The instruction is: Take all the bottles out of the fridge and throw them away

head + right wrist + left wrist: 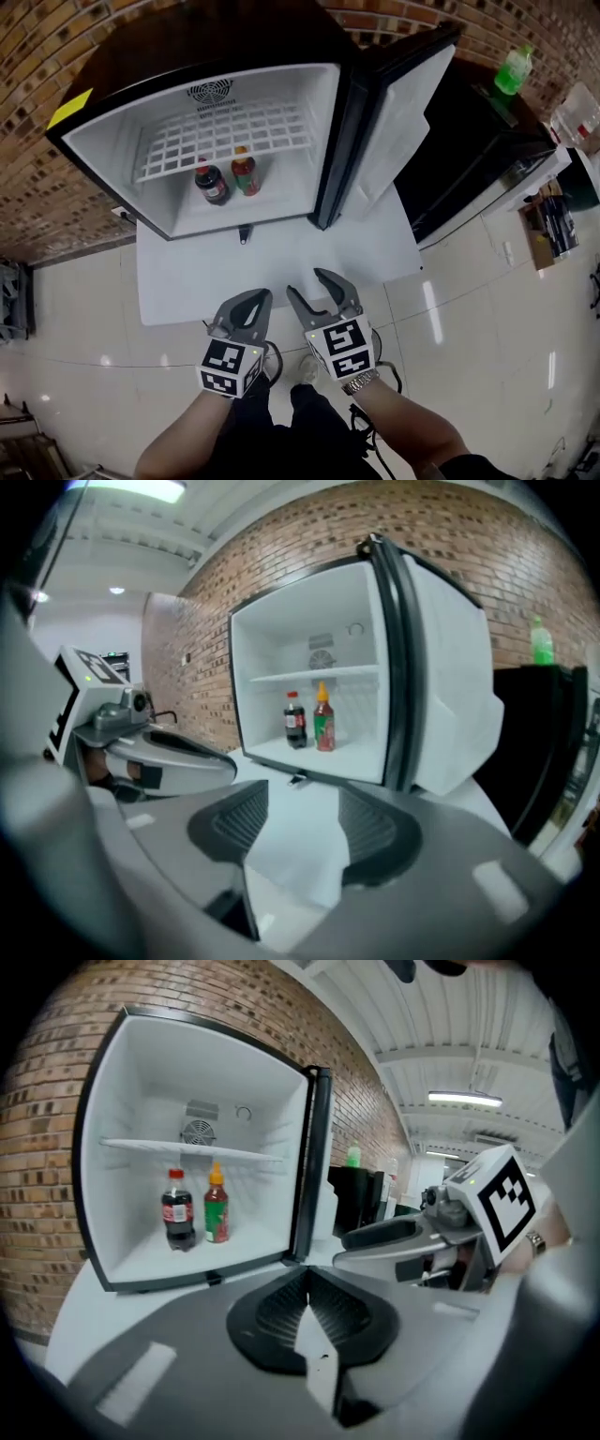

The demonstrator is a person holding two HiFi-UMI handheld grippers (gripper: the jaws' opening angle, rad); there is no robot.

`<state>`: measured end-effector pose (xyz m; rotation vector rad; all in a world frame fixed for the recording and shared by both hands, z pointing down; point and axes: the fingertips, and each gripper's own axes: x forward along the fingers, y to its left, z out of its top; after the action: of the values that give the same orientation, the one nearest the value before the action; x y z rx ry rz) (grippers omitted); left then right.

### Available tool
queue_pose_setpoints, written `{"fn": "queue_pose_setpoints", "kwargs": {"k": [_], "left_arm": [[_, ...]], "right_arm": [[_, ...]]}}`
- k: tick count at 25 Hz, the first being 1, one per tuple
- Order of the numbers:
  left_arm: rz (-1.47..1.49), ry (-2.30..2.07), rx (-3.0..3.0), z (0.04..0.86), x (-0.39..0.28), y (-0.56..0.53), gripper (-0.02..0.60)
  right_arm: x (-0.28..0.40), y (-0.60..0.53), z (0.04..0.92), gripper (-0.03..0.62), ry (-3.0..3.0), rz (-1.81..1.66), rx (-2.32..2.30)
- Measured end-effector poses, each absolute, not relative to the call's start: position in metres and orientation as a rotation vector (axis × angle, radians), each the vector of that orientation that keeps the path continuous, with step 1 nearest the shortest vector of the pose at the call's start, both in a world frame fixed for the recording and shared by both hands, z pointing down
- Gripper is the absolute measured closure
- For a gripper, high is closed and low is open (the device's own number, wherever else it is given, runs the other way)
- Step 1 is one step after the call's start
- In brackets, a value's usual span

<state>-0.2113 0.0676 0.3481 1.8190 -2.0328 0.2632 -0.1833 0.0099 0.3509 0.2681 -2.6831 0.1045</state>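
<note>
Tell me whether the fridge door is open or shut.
Open. The fridge door stands swung out to the right, leaving the white interior and its two standing bottles exposed.

Under the shelf [225, 136] in the fridge [112, 141], the left bottle [212, 183] stands just beside the right bottle [245, 172]. The door [394, 122] is at right. The left gripper [262, 296] and right gripper [306, 282] are before the fridge.

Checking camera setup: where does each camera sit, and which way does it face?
Head view: on the person's head, steeply down at the open fridge; forearms, left gripper, right gripper show.
Left gripper view: on that gripper, facing the fridge; right gripper at right.
Right gripper view: on that gripper, facing the fridge; left gripper at left.
All share the cola bottle.
</note>
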Motion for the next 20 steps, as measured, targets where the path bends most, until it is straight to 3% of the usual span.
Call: {"fn": "queue_pose_setpoints", "kwargs": {"k": [12, 20], "left_arm": [[0.232, -2.189, 1.663, 0.323, -0.338, 0.135, 0.577], [0.233, -2.183, 1.654, 0.331, -0.390, 0.146, 0.577]], "right_arm": [[-0.361, 0.034, 0.325, 0.355, -2.700, 0.018, 0.186], [-0.441, 0.020, 0.345, 0.278, -2.642, 0.022, 0.253]]}}
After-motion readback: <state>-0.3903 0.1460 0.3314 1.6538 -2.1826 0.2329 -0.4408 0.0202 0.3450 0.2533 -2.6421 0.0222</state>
